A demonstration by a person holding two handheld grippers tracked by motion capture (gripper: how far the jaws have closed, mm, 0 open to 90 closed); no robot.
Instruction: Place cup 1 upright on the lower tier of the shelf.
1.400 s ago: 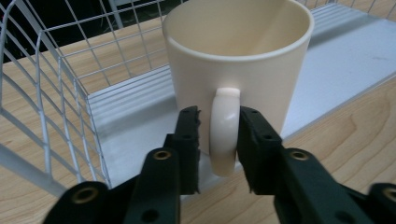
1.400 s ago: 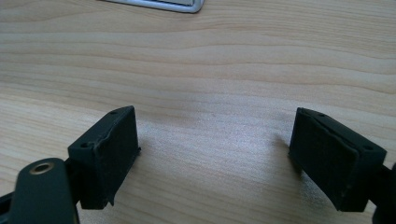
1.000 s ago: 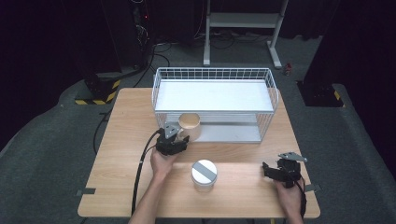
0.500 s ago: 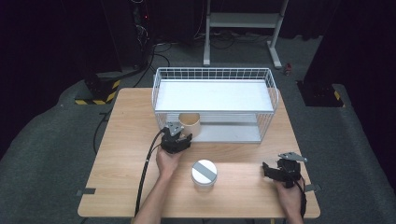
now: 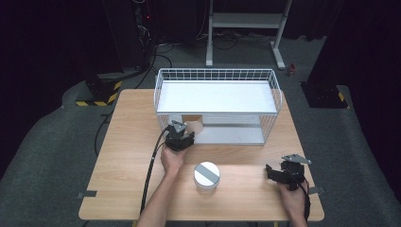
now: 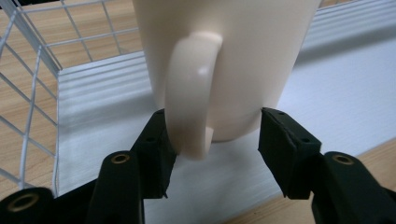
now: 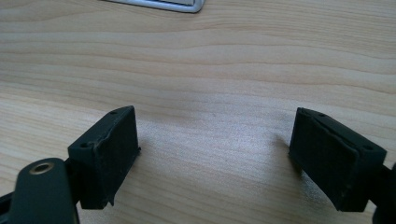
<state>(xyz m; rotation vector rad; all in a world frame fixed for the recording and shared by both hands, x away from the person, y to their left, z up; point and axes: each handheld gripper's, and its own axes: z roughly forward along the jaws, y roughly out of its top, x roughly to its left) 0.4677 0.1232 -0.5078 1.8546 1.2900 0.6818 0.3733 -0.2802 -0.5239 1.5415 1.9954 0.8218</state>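
Note:
A cream mug (image 5: 193, 124) stands on the lower shelf of a white wire rack (image 5: 217, 75), its handle (image 6: 189, 107) turned toward my left gripper (image 5: 183, 132). That gripper (image 6: 215, 128) is open, with one jaw beside the handle and the other close against the mug's far side, both low at its base. I cannot make out a firm squeeze. My right gripper (image 5: 270, 173) rests near the table's front right, open (image 7: 215, 130) over bare wood with nothing between its jaws.
A white round can with a grey lid (image 5: 206, 175) stands on the wooden table (image 5: 127, 142) between the two hands. The rack's wire side (image 6: 28, 93) is close to the left jaw. The left gripper's cable (image 5: 151, 170) trails to the front edge.
The left gripper has moved forward toward the rack, closing in around the mug, which has stayed in place. The right gripper has not moved.

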